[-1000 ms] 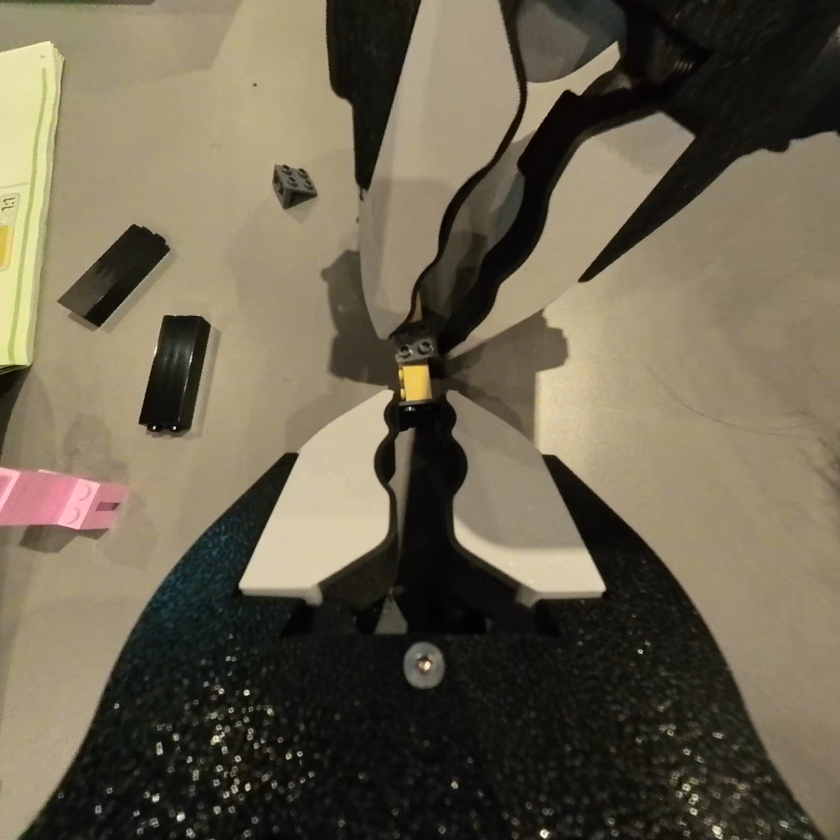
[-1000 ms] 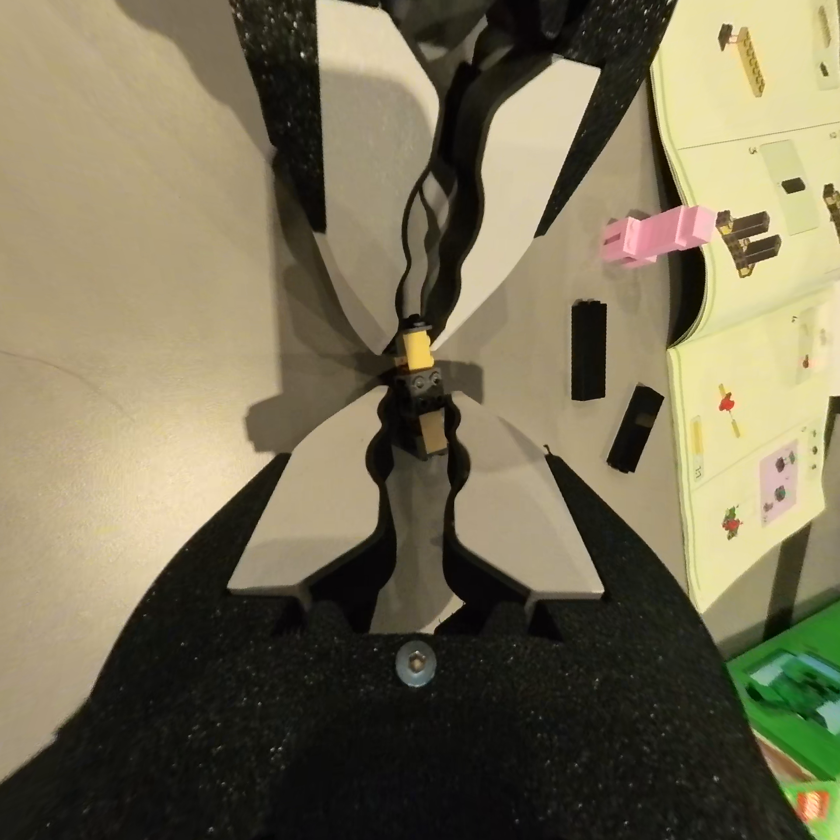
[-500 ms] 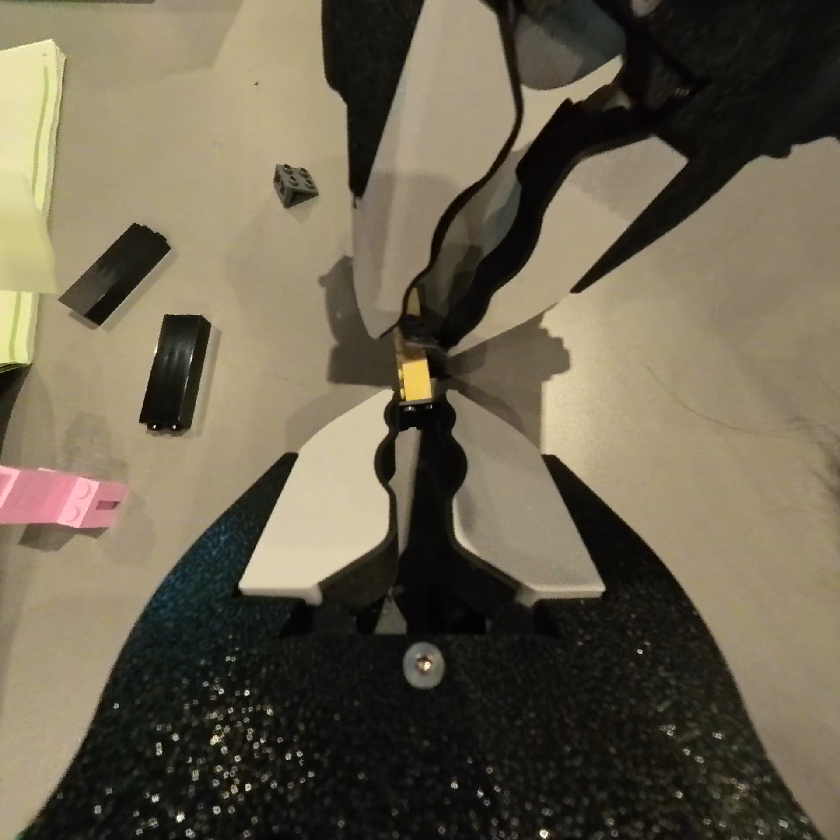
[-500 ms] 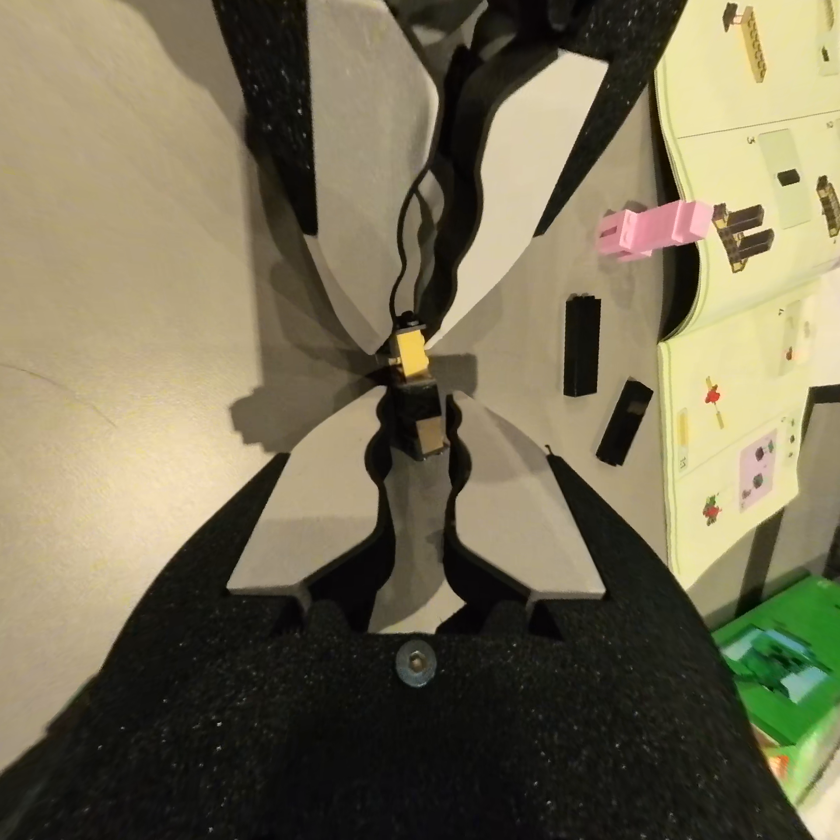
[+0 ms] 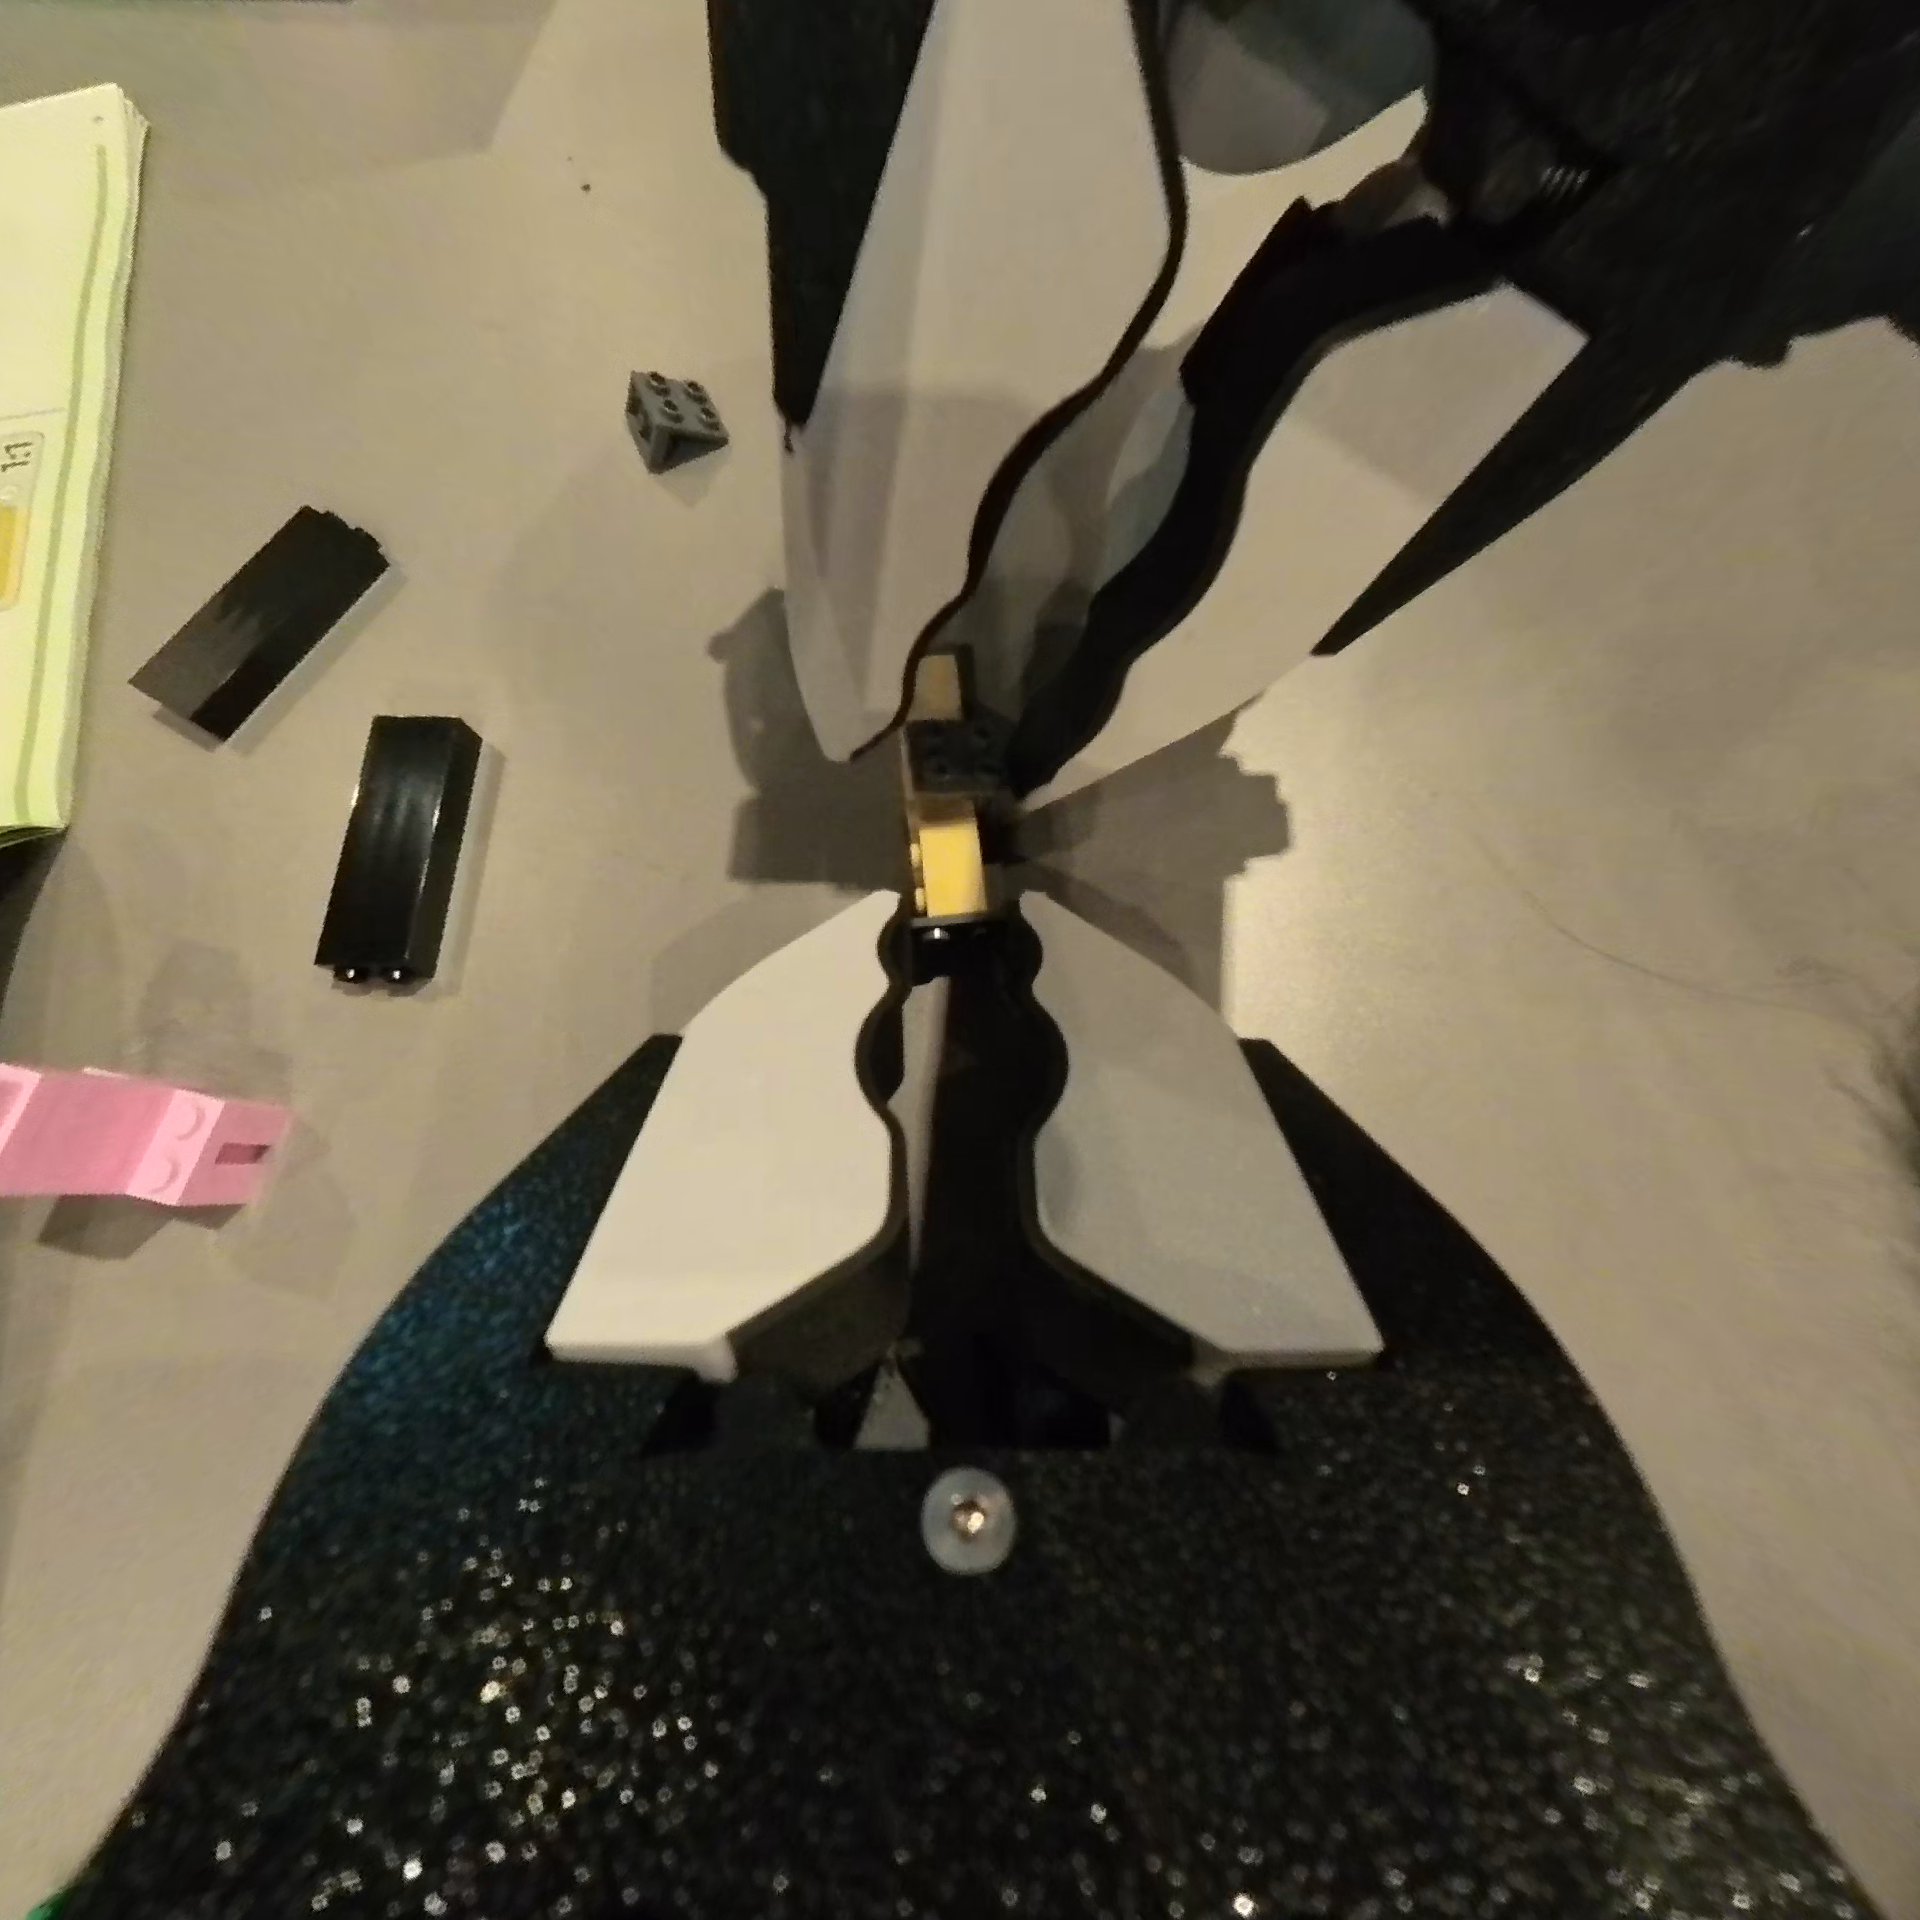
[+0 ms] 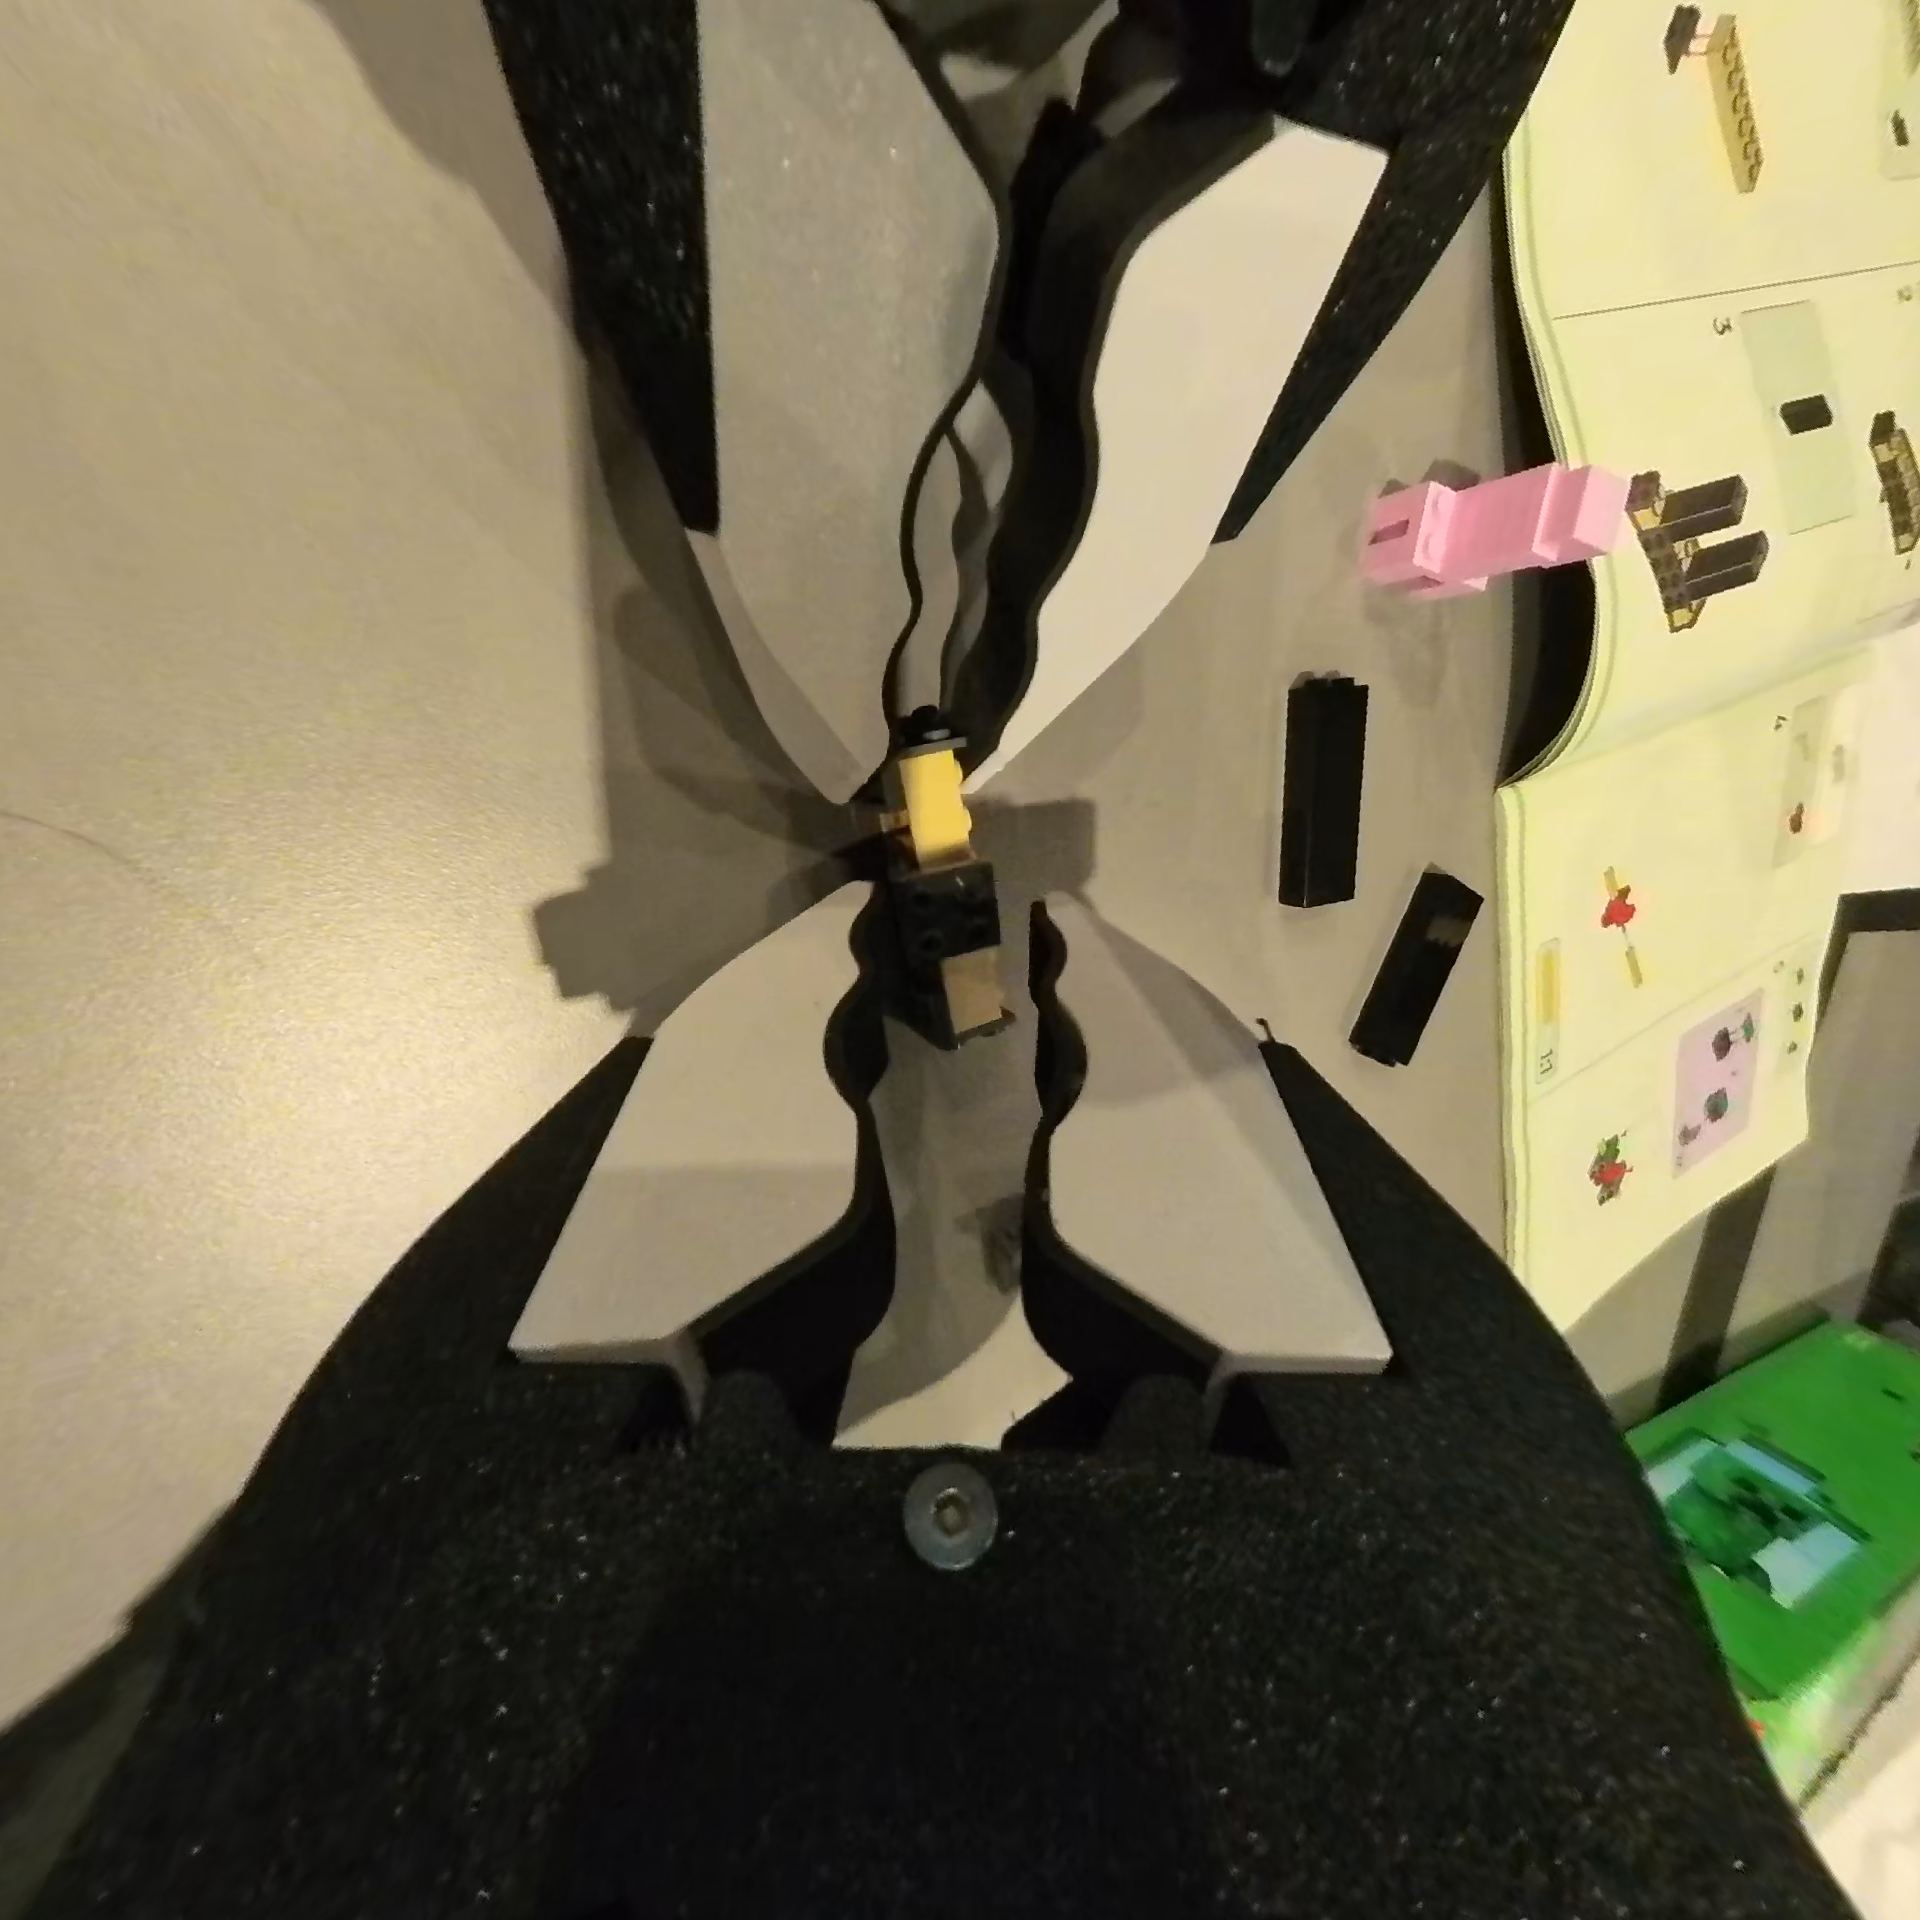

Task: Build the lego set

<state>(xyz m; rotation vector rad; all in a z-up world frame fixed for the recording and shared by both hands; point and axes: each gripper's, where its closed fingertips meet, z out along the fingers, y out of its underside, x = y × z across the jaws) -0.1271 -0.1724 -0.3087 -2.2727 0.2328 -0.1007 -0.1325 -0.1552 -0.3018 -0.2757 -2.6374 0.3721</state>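
Both tools are meeting tip to tip above the grey table [image 5: 1558,935], joining two small pieces in mid-air. The left gripper [image 5: 951,914] is clenching a yellow brick [image 5: 948,860], which is sitting at twelve o'clock from its tips. The right gripper [image 6: 940,914] is grasping a black brick assembly [image 6: 945,956], its studded face butting against the yellow brick. The step in hand looks like pressing these two together; whether the studs are fully seated I cannot tell. The next move calls for a straight, firm squeeze along the shared axis, keeping both pieces square so neither is twisting out of its grip. Spare parts are lying at nine to ten o'clock in the left wrist view: two black long bricks [image 5: 400,847], a small grey brick [image 5: 675,421], a pink build [image 5: 145,1143] and the instruction booklet [image 5: 52,468].
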